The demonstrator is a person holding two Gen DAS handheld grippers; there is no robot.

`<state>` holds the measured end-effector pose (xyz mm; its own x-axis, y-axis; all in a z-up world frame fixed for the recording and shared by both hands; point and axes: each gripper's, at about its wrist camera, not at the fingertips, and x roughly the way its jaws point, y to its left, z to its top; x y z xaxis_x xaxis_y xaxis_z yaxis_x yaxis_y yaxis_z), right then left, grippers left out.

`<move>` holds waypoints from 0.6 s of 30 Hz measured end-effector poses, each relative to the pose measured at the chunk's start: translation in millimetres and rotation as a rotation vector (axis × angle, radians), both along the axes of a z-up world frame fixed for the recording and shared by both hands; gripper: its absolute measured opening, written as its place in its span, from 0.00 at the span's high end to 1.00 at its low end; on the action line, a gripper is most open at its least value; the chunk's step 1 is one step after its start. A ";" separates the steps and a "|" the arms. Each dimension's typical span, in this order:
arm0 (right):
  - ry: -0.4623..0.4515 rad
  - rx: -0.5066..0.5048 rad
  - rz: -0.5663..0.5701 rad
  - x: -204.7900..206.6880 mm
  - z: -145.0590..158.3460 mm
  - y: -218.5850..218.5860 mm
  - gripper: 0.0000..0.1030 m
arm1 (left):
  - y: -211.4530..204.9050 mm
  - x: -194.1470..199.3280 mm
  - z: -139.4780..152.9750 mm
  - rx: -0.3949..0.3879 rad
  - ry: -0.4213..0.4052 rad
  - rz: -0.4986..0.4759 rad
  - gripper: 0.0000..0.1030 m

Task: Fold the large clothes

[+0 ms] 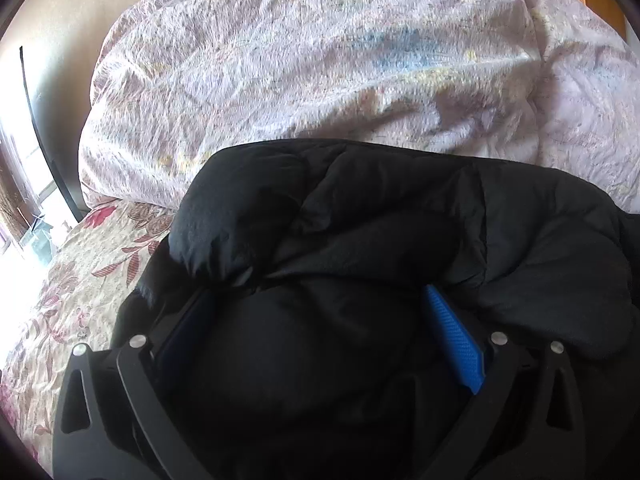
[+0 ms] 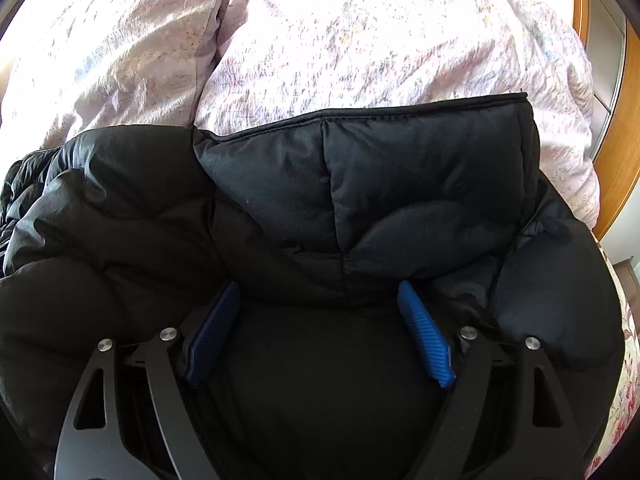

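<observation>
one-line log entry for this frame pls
left gripper: open, jacket bulk between fingers | right gripper: open, same | black puffer jacket: bunched on bed | quilt: behind

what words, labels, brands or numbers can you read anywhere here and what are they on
None can be read in either view.
Black puffer jacket: no label, logo or tag showing.
Pale quilt: only a blurred, faded pattern, no letters.
Floral sheet: flowers only.
Left gripper and right gripper: no markings visible.
</observation>
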<state>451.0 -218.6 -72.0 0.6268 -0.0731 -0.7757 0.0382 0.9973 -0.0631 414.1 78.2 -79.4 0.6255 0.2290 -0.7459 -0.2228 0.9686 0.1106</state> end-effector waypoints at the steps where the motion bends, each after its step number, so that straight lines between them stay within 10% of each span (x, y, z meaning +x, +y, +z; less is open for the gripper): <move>1: 0.001 -0.001 0.000 -0.6 -1.7 -0.9 0.20 | -0.2 0.7 0.2 0.002 0.000 0.001 0.02; 12: -0.106 0.040 -0.114 -6.9 62.8 -53.0 0.20 | 6.8 -1.5 39.0 -0.043 -0.012 0.019 0.02; 18: -0.044 0.062 -0.196 9.9 36.0 -89.1 0.20 | 7.7 13.0 38.2 0.051 -0.021 0.024 0.02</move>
<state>460.8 -307.6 -35.9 0.6388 -0.1497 -0.7546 0.2333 0.9724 0.0045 427.2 85.9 -41.2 0.6347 0.2815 -0.7196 -0.2483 0.9562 0.1550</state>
